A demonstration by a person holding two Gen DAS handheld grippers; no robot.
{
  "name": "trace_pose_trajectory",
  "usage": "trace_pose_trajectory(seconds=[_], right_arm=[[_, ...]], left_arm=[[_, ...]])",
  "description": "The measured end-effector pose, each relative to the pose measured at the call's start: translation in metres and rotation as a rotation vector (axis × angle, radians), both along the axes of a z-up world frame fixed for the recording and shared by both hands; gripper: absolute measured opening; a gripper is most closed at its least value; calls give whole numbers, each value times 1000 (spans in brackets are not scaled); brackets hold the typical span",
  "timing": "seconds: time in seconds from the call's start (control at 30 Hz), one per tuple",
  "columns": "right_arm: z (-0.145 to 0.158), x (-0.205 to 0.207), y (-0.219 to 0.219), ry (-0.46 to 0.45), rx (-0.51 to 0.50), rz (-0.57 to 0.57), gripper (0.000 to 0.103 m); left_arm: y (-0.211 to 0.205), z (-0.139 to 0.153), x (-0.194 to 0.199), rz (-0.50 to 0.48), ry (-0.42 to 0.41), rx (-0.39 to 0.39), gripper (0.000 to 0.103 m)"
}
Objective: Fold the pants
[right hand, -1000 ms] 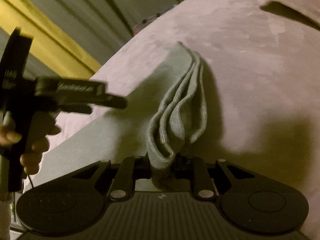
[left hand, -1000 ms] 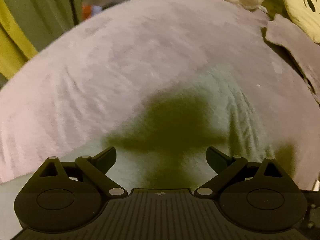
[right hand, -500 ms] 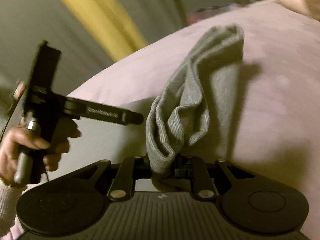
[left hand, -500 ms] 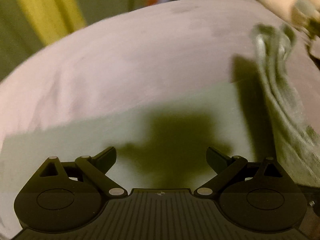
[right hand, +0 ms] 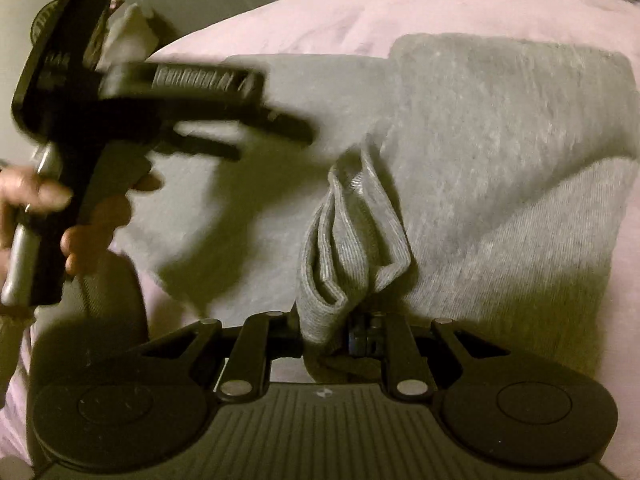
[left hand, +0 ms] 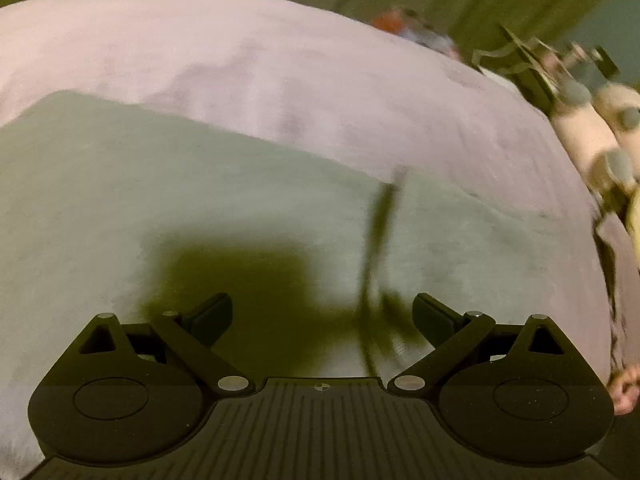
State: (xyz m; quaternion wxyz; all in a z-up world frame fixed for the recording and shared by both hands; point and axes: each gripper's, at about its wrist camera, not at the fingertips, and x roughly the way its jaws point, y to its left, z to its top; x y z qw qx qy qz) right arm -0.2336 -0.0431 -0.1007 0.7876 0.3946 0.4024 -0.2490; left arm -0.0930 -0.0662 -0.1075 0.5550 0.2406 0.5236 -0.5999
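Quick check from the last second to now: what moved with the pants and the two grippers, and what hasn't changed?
The right gripper has carried the bunched cuff end of the gray pants over, so that end now lies folded across the flat part; a second ago it trailed out along the pink bedspread. The left gripper has swung over the flat fabric. Unchanged: right jaws clamped on the cuff, left jaws open and empty.
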Motion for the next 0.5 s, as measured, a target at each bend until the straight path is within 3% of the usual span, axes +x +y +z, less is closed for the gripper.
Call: trace_pose_trajectory(seconds=[0.1, 0.27, 0.4, 0.5], right_arm=[[10, -5, 1, -26, 12, -9, 17], [22, -39, -11, -105, 30, -78, 17], [17, -57, -17, -150, 79, -114, 17], [29, -72, -16, -211, 54, -96, 17]], left_arm=[[-13, -10, -16, -97, 25, 32, 100], [-31, -20, -21, -94, 247, 7, 100], [-55, -18, -36, -126, 200, -5, 100], [-61, -12, -33, -132, 306, -37, 99]])
